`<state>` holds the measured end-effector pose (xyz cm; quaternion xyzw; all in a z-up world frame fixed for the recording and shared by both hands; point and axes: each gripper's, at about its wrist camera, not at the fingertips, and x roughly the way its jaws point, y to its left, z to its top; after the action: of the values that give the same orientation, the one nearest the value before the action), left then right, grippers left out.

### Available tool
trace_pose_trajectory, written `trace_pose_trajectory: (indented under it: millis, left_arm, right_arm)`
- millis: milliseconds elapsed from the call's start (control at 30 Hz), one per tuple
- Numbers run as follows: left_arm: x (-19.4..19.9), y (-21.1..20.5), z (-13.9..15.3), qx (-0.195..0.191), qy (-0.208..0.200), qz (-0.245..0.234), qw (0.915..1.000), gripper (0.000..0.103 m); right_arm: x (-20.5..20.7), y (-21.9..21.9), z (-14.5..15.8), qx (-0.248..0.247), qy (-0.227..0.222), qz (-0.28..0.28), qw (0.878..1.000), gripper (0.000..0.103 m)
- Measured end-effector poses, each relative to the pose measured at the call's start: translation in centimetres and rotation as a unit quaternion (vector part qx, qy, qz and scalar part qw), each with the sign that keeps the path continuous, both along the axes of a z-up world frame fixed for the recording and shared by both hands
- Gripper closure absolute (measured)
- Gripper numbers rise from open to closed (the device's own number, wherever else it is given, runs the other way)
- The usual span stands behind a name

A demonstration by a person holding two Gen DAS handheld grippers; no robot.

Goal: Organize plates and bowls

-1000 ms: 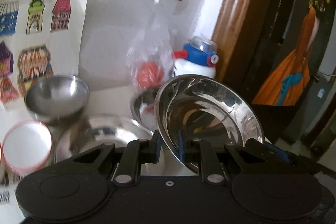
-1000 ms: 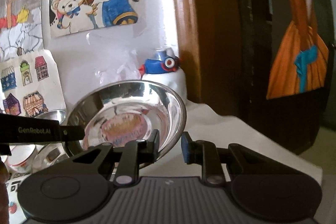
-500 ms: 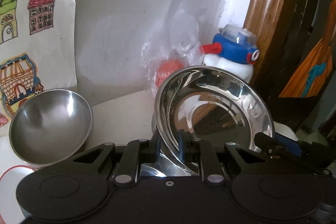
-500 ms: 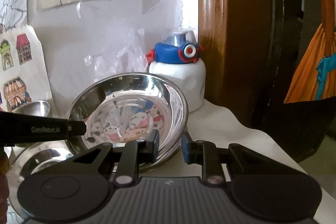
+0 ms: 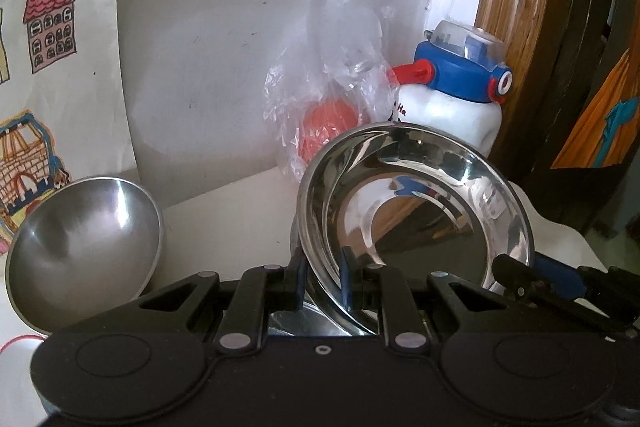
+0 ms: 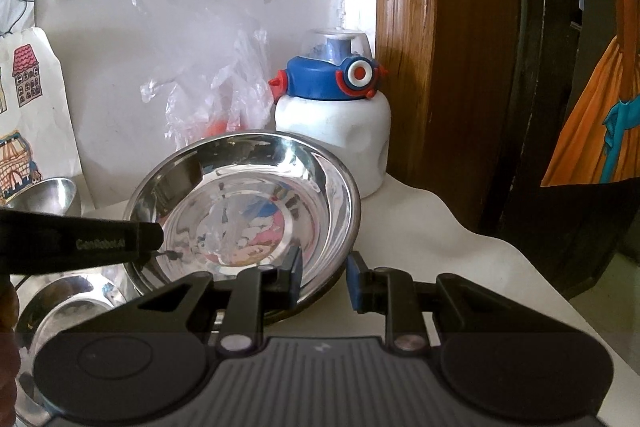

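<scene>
Left gripper (image 5: 322,281): closed on the near rim of the steel plate (image 5: 416,211), held tilted.
Right gripper (image 6: 323,281): parted around the plate's right rim, not pinching.
Room: white bottle (image 6: 334,131) just behind; steel bowl (image 5: 86,251) empty, left.

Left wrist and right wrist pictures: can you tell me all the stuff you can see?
steel plate: one, shiny silver, tilted, in the middle
steel bowls: at least two, silver, left of the plate
bottle: one, white with blue lid, behind the plate
plastic bag: one, clear, something orange inside, beside the bottle
drawings: several, coloured, on the wall
table: one, white
left gripper: black, clamped on the plate's rim
right gripper: black, straddling the rim
</scene>
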<state>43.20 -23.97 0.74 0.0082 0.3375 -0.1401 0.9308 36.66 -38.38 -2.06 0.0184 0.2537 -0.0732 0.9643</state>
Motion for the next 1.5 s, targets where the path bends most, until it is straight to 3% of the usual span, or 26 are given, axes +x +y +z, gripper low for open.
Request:
trace_pose_trajectory:
  millis: [233, 467, 533, 667, 733, 800, 900, 967, 1200, 1333, 1500]
  left_arm:
    - [0.2, -0.7, -0.1, 0.033, -0.003, -0.001, 0.9994, 0.084]
    - [0.6, -0.5, -0.3, 0.038, 0.004, 0.000, 0.9993, 0.086]
    - [0.5, -0.4, -0.2, 0.035, 0.005, -0.002, 0.9994, 0.086]
    - [0.0, 0.4, 0.4, 0.023, 0.002, -0.003, 0.9997, 0.082]
    - [-0.3, 0.9, 0.7, 0.014, 0.003, -0.005, 0.9999, 0.077]
    - [-0.7, 1.4, 1.0, 0.007, 0.001, -0.007, 1.0000, 0.060]
    - [-1.7, 2.6, 1.9, -0.001, -0.015, -0.005, 0.9999, 0.036]
    - [-2.2, 3.5, 2.6, -0.007, -0.028, -0.004, 0.9996, 0.028]
    - [-4.2, 7.3, 5.2, -0.024, -0.060, -0.015, 0.9978, 0.006]
    - [-4.9, 8.9, 6.1, -0.009, -0.069, -0.046, 0.9965, 0.002]
    - [-4.1, 9.8, 6.4, 0.027, -0.068, -0.118, 0.9902, 0.001]
  right_arm:
    - [0.0, 0.0, 0.0, 0.004, 0.006, 0.005, 1.000, 0.076]
    - [0.2, 0.1, 0.1, -0.001, 0.012, 0.005, 1.000, 0.074]
    - [0.3, 0.0, -0.1, 0.000, 0.016, 0.008, 1.000, 0.071]
    - [-0.3, 0.3, -0.1, -0.008, 0.008, 0.008, 1.000, 0.045]
    - [-0.9, 0.3, 0.1, -0.006, 0.004, 0.008, 1.000, 0.039]
    - [-1.8, 0.4, 0.5, -0.001, -0.004, 0.005, 1.000, 0.025]
    - [-3.4, 0.5, 1.2, 0.008, -0.021, 0.004, 1.000, 0.013]
    - [-4.6, 0.7, 1.7, 0.014, -0.032, 0.004, 0.999, 0.008]
    - [-8.1, 2.6, 3.0, 0.035, -0.053, 0.010, 0.998, 0.000]
    - [-10.1, 4.2, 3.1, 0.045, -0.054, 0.017, 0.997, 0.000]
    - [-12.2, 6.0, 2.4, 0.086, -0.050, 0.021, 0.995, 0.000]
